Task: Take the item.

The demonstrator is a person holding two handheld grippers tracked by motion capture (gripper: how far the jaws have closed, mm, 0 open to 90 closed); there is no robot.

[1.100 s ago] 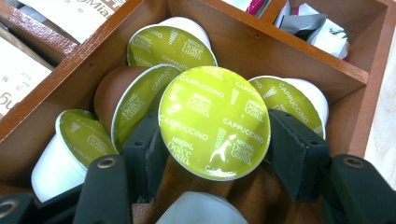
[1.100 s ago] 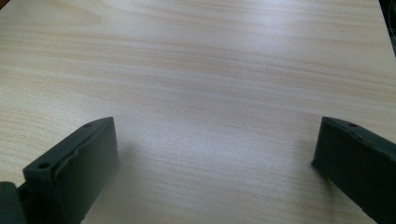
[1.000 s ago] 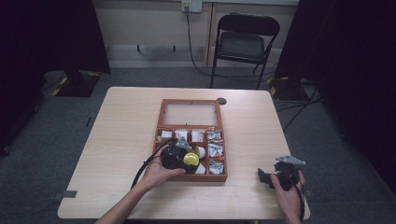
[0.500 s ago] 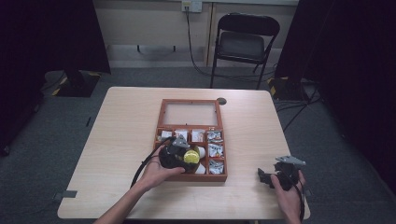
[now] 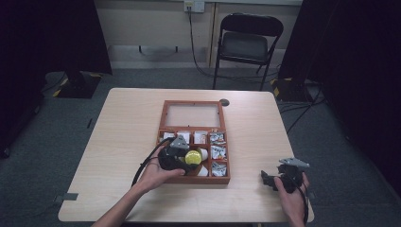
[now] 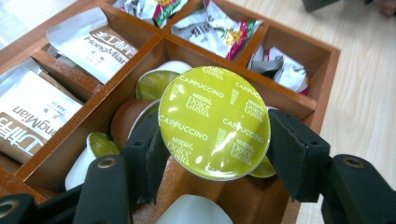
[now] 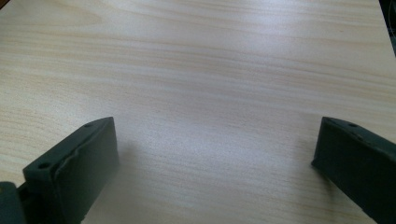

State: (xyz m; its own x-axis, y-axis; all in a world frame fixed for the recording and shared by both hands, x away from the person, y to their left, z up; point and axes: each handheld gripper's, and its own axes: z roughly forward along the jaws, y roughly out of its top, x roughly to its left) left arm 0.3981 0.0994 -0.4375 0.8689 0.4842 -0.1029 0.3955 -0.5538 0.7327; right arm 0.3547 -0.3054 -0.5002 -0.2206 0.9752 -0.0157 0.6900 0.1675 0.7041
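In the left gripper view, the two black jaws of the left gripper (image 6: pixel 212 154) are clamped on the edges of a green-lidded coffee capsule (image 6: pixel 214 122), sitting centre frame just above the capsule compartment of the wooden box (image 6: pixel 322 60). The hold looks thin to me: the pads catch only the rim of the foil lid, so a tilt or a knock against the divider could pop it loose, and it might drop back among the other capsules (image 6: pixel 152 84) at centre left. The sachets (image 6: pixel 95 44) fill the upper-left compartments. Over at the lower right of the high view, the right gripper (image 5: pixel 279 178) rests low over bare table (image 7: pixel 210 70), jaws spread wide, holding nothing.
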